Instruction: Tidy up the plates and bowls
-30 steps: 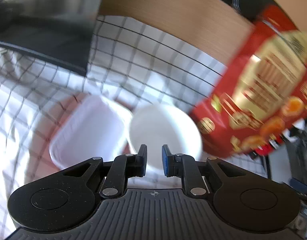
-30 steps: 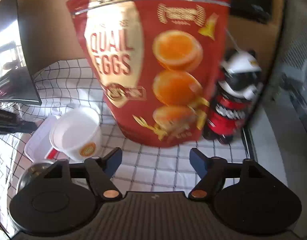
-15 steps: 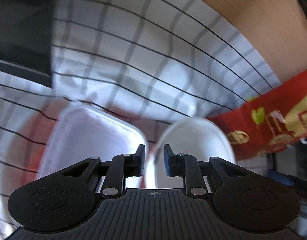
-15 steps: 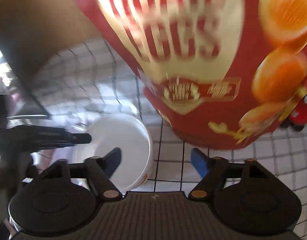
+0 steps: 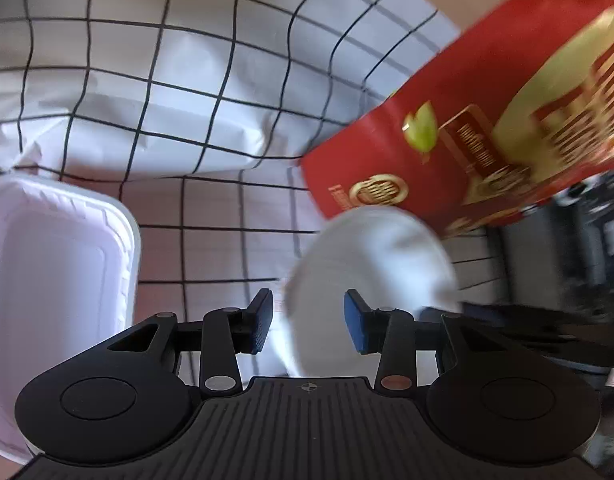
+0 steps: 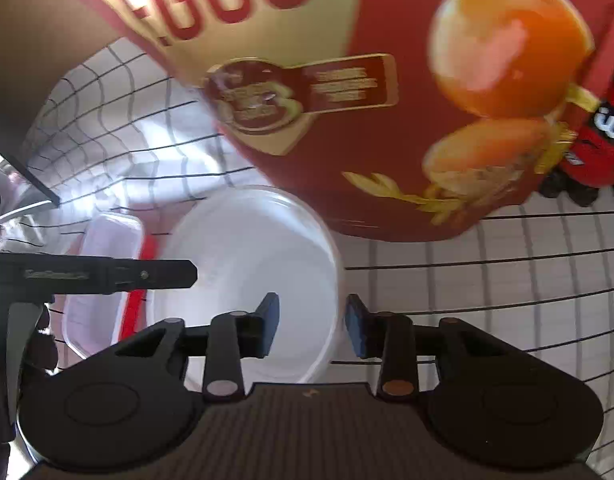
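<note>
A round white bowl (image 5: 371,264) sits on the checked cloth, also in the right wrist view (image 6: 251,272). A white rectangular tray (image 5: 55,280) lies to its left and shows in the right wrist view (image 6: 103,276), with something red under it. My left gripper (image 5: 309,326) is open, its jaws either side of the bowl's left rim. My right gripper (image 6: 311,326) is open, its jaws astride the bowl's right rim. The left gripper's body (image 6: 91,276) reaches in from the left in the right wrist view.
A big red quail-egg bag (image 6: 387,100) stands right behind the bowl, also in the left wrist view (image 5: 487,120). A red and black bottle (image 6: 599,136) stands at its right. A dark flat object (image 6: 23,168) lies at far left.
My left gripper opened from nearly shut and moved to the bowl's left rim. My right gripper dropped down and forward over the bowl's right rim.
</note>
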